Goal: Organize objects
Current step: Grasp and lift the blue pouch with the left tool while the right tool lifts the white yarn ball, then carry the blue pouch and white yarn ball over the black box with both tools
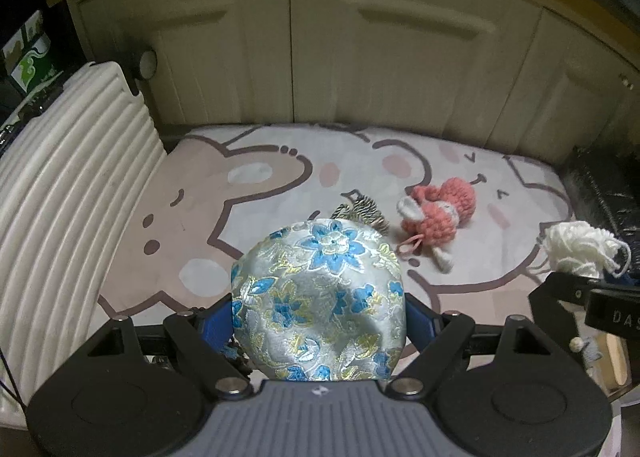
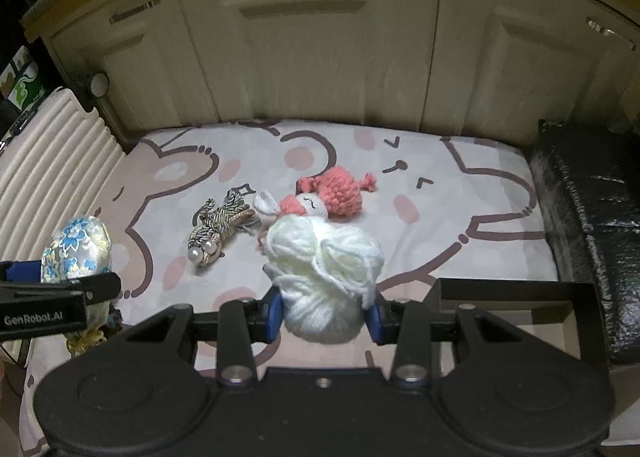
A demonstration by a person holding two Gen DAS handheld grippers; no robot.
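Observation:
My left gripper [image 1: 319, 317] is shut on a silver brocade pouch [image 1: 318, 297] with blue flowers, held above the cartoon-print mat [image 1: 240, 197]. The pouch also shows in the right wrist view [image 2: 78, 249]. My right gripper [image 2: 324, 309] is shut on a ball of white yarn [image 2: 324, 277], which also shows at the right edge of the left wrist view [image 1: 576, 251]. A pink crocheted doll [image 2: 328, 197] and a striped cord fish with pearl eyes [image 2: 218, 231] lie on the mat ahead. In the left wrist view the doll [image 1: 438, 213] lies right of the pouch and the fish [image 1: 362, 211] peeks out behind it.
Cream cabinet doors [image 1: 320, 57] with metal handles stand behind the mat. A white ribbed cushion [image 1: 60, 177] borders the mat on the left. A black crinkled bag [image 2: 588, 237] lies along the right edge.

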